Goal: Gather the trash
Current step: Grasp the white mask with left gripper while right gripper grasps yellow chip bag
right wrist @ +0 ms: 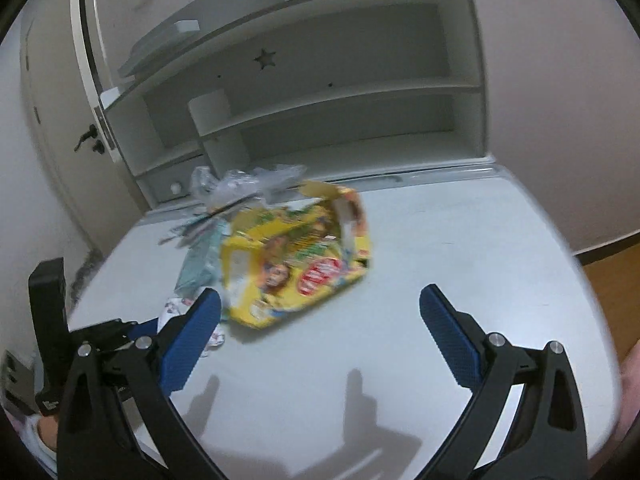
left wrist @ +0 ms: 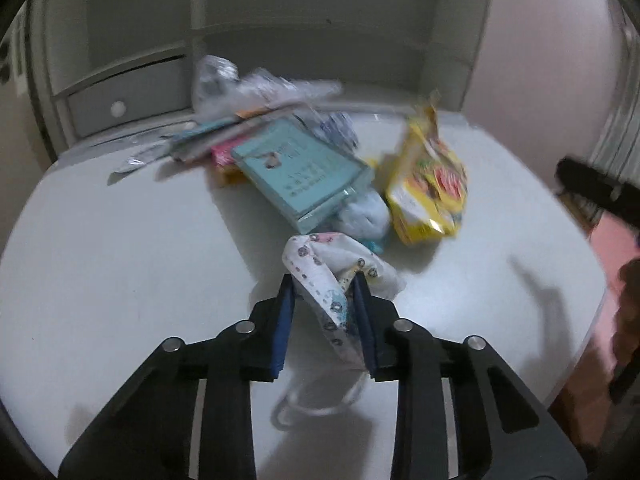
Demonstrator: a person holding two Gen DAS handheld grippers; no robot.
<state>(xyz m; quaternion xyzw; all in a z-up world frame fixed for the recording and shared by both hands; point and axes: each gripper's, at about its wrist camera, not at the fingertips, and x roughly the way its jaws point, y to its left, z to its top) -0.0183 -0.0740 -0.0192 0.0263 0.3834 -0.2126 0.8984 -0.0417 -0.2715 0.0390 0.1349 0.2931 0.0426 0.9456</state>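
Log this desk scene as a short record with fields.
surface: white desk
left gripper: jaws shut on a patterned face mask
right gripper: jaws open, nothing between them
nearest other trash: yellow snack bag, lying flat
pile behind: teal booklet, clear plastic wrap, other papers
backdrop: shelf unit with a star cutout
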